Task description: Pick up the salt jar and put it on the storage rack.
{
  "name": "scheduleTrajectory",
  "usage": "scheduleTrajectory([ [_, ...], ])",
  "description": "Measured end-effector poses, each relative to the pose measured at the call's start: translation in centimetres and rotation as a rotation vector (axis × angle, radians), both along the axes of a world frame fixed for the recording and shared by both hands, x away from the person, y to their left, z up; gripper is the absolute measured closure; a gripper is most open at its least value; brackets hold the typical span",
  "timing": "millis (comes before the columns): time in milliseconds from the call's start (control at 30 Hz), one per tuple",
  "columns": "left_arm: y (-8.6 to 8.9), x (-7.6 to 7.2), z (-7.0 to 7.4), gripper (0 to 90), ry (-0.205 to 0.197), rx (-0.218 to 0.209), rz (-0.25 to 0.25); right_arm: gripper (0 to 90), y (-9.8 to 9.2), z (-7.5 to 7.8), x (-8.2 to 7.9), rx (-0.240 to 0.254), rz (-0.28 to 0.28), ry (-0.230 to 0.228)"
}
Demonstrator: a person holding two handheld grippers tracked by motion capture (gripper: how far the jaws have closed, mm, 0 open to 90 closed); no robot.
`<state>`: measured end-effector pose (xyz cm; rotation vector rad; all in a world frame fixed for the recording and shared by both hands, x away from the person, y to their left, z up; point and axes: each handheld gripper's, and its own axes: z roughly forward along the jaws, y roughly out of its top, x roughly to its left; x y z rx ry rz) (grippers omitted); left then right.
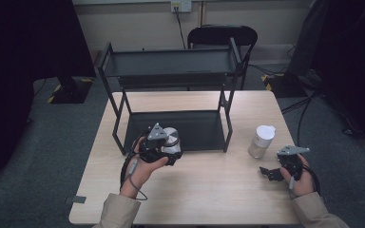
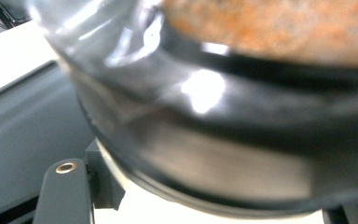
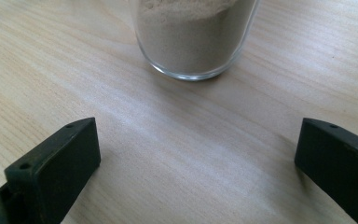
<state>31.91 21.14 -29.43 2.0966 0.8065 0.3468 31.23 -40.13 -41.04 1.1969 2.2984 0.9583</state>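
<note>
Jaws of the left gripper [image 1: 171,151] are clamping a glass jar [image 1: 172,140] with a silvery lid in the high view, holding it just in front of the black two-tier rack [image 1: 171,64], whose lower shelf [image 1: 190,130] is lying straight ahead of it; the left hand is therefore the nearer one for shelving. Off to the right, the right gripper [image 1: 268,173] is resting on the tabletop [image 1: 218,190], pointing toward a white-capped jar [image 1: 261,141] standing upright nearby.

Left gripper view: the held jar [image 2: 223,116] is pressing close to the lens, blurred, with orange-brown contents near its top.

Right gripper view: both jaws are standing wide apart with nothing between them, and the powder-filled jar [image 3: 193,37] is sitting straight ahead, clear of them.
</note>
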Motion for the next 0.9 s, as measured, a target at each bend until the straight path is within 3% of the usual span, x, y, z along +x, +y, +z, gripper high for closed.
scheduleTrajectory([
  [167, -0.4, 0.4, 1.2, 30.8, -0.006, 0.019, -0.005, 0.0, 0.0, 0.0, 0.0, 0.000, 0.000, 0.000],
  [600, -0.6, 1.4, 4.3, 30.8, -0.008, 0.008, 0.002, 0.0, 0.0, 0.0, 0.0, 0.000, 0.000, 0.000],
  [900, -0.9, 2.0, 6.3, 30.9, -0.014, 0.029, 0.009, 0.0, 0.0, 0.0, 0.0, 0.000, 0.000, 0.000],
])
